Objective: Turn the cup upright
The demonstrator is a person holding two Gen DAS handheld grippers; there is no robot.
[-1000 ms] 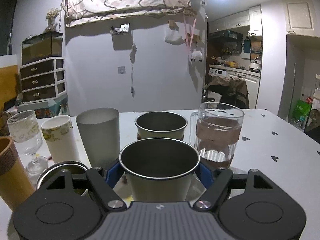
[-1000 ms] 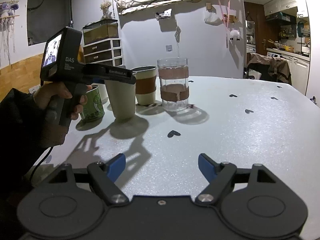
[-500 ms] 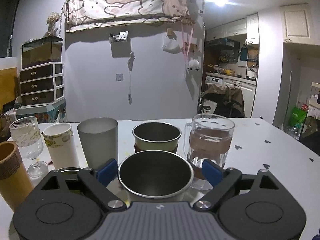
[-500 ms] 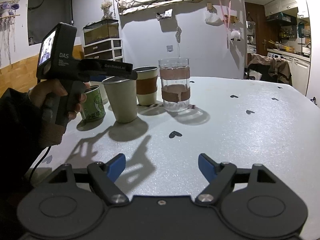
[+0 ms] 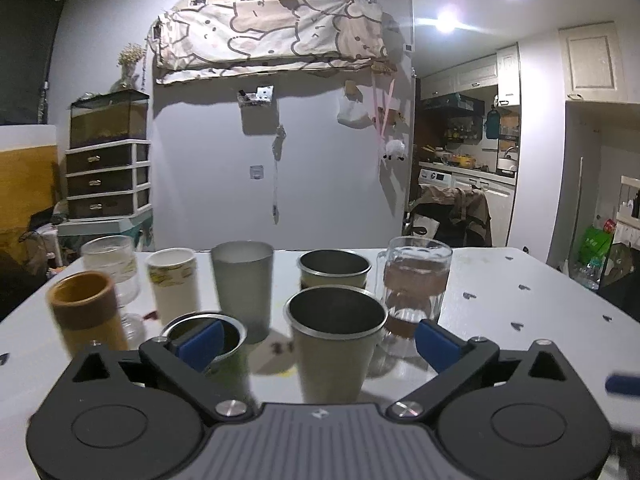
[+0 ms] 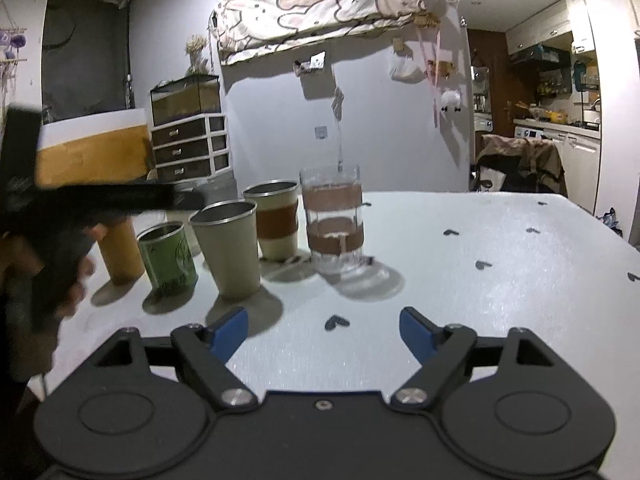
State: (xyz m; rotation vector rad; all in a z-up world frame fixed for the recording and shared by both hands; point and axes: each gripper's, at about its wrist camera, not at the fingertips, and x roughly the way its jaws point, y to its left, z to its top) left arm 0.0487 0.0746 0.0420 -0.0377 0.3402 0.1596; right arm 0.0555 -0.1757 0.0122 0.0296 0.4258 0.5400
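A beige metal-rimmed cup (image 5: pixel 334 340) stands upright on the white table (image 5: pixel 520 320), mouth up; it also shows in the right wrist view (image 6: pixel 232 250). My left gripper (image 5: pixel 318 340) is open, its blue fingertips (image 5: pixel 434 344) apart on either side of the cup and not touching it. In the right wrist view the left gripper's dark body, blurred, hovers at the far left behind the cups. My right gripper (image 6: pixel 324 330) is open and empty, low over bare table.
Around the cup stand a green can (image 6: pixel 168 258), a brown-sleeved cup (image 6: pixel 276 220), a glass mug with brown bands (image 6: pixel 334 220), a grey tumbler (image 5: pixel 242 284), a paper cup (image 5: pixel 174 284), an orange-brown cylinder (image 5: pixel 86 312) and a stemmed glass (image 5: pixel 110 268).
My left gripper has opened, let go of the beige cup and drawn back and up from it. The cup stays upright on the table. The right gripper has barely moved.
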